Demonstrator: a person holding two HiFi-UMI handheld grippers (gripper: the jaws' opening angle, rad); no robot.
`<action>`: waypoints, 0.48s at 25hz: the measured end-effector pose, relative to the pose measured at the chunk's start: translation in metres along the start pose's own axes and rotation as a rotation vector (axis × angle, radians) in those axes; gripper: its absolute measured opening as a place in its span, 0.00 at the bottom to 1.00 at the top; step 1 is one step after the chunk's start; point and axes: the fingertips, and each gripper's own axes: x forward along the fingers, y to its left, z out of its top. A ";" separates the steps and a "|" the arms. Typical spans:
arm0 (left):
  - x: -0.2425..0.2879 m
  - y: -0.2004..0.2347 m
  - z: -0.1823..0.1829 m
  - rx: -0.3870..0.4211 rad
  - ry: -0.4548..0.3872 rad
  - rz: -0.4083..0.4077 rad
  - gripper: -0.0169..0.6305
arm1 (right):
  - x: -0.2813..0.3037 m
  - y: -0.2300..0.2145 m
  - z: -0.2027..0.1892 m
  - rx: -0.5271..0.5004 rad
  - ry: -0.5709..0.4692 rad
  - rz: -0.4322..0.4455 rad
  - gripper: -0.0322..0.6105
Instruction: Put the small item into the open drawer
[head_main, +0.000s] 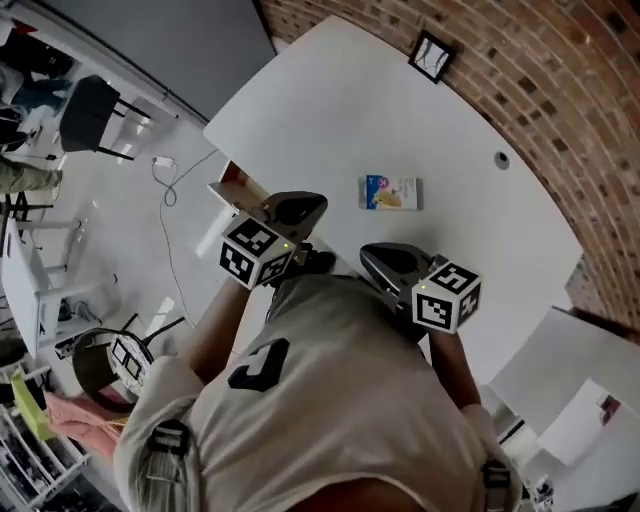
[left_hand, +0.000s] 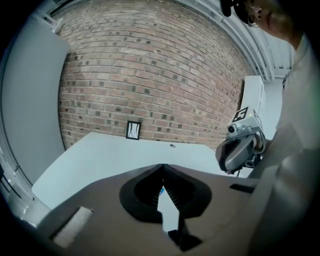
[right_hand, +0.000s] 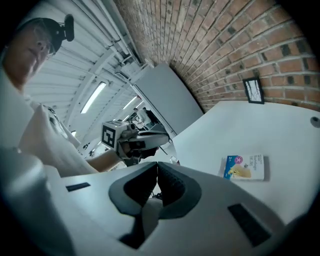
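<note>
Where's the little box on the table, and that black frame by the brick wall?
Little box (head_main: 390, 192): head view, middle of its printed top.
Black frame (head_main: 432, 55): head view, its centre.

The table (head_main: 330, 110) is plain white. The small box (head_main: 390, 192) near its middle is blue and yellow. The brick wall (head_main: 560, 90) is reddish-brown with pale joints. The left gripper (left_hand: 162, 167) and right gripper (right_hand: 156, 165) are dark grey, each with a cube of black-and-white square markers.

Red brick wall (head_main: 560, 90) runs behind the white table (head_main: 330, 120) — a small black frame (head_main: 432, 55) stands at its foot. Pale floor (head_main: 120, 220) at left, black chair (head_main: 90, 112) on it — strip lights (right_hand: 94, 97) glow overhead.
</note>
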 end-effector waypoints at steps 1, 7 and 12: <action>0.008 0.003 -0.002 0.001 0.007 -0.014 0.03 | -0.003 -0.003 -0.001 0.007 -0.012 -0.028 0.06; 0.062 0.019 -0.028 0.005 0.088 -0.100 0.03 | -0.017 -0.010 -0.016 0.081 -0.079 -0.181 0.06; 0.110 0.034 -0.056 -0.122 0.138 -0.148 0.03 | -0.025 -0.006 -0.028 0.102 -0.106 -0.288 0.06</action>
